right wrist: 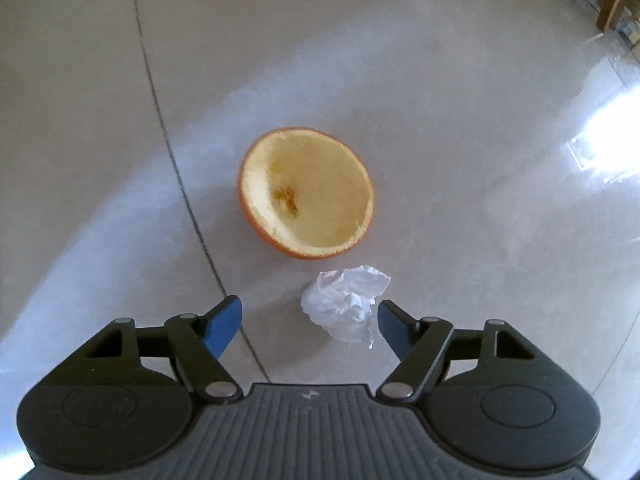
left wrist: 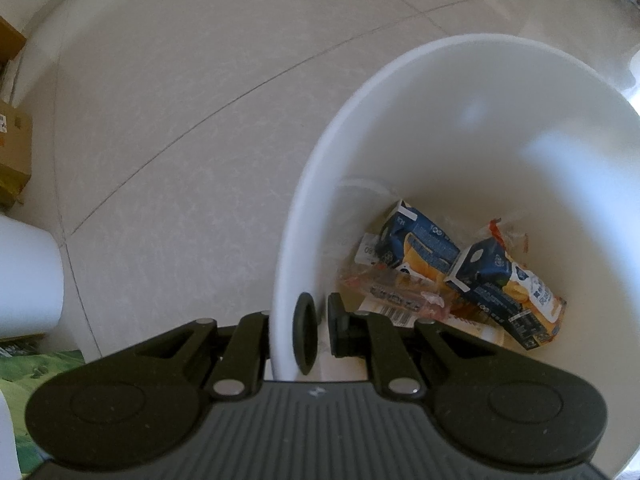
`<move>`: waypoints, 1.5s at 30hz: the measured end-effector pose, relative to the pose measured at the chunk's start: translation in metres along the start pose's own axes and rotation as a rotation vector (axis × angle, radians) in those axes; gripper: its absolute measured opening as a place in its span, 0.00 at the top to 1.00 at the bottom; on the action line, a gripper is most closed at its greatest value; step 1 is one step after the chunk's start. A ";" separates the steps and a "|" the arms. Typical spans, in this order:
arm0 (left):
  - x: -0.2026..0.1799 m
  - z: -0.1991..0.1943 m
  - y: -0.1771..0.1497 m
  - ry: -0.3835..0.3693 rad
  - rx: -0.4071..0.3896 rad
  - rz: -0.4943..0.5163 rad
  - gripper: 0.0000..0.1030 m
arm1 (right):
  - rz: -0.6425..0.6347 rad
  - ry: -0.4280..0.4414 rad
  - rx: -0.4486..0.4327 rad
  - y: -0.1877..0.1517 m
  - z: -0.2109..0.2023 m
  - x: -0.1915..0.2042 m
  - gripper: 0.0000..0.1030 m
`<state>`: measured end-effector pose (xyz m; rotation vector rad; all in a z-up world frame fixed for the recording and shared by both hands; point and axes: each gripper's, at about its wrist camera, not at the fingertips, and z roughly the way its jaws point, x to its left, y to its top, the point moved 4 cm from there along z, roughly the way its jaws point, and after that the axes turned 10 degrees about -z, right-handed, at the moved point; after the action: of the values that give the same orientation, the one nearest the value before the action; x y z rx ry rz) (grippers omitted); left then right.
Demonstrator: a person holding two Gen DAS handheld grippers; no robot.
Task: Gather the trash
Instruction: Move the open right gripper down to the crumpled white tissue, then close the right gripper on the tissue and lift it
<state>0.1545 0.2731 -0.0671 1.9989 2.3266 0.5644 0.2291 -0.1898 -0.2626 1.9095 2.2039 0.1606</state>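
Observation:
A white trash bin fills the right of the left wrist view. My left gripper is shut on its near wall, just under the rim. At the bottom of the bin lie two blue-and-orange drink cartons and clear wrappers. In the right wrist view a hollowed orange peel half sits cup-up on the tiled floor. Just in front of it lies a crumpled white paper ball. My right gripper is open and points down at the floor. The paper sits between its blue fingertips, close to the right one.
Cardboard boxes stand along the left edge, with a white object and a green printed sheet below them. Grey floor tiles with dark seams spread around. Sun glare and wooden furniture lie far right.

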 end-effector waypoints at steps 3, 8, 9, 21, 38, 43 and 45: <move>-0.001 0.002 0.000 0.000 0.001 -0.004 0.90 | 0.025 0.003 0.002 -0.001 0.005 -0.005 0.26; -0.002 0.003 -0.001 0.004 0.001 -0.002 0.90 | 0.055 0.011 0.013 -0.001 0.008 -0.017 0.42; -0.002 0.003 0.000 0.004 0.002 -0.003 0.90 | 0.063 0.012 0.017 -0.002 0.008 -0.020 0.42; -0.002 0.003 -0.001 0.004 0.001 -0.004 0.90 | 0.056 0.039 0.021 0.002 0.011 -0.021 0.69; -0.001 0.002 -0.001 -0.004 0.000 -0.008 0.90 | -0.069 0.131 -0.042 0.013 -0.100 0.016 0.70; -0.002 0.002 0.000 -0.003 0.002 -0.004 0.90 | -0.175 0.176 -0.102 0.027 -0.170 0.045 0.70; -0.001 0.002 0.000 -0.006 0.002 -0.006 0.90 | -0.214 0.199 -0.136 0.035 -0.196 0.059 0.70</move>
<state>0.1552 0.2724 -0.0690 1.9914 2.3301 0.5553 0.2086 -0.1141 -0.0697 1.6372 2.4361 0.4688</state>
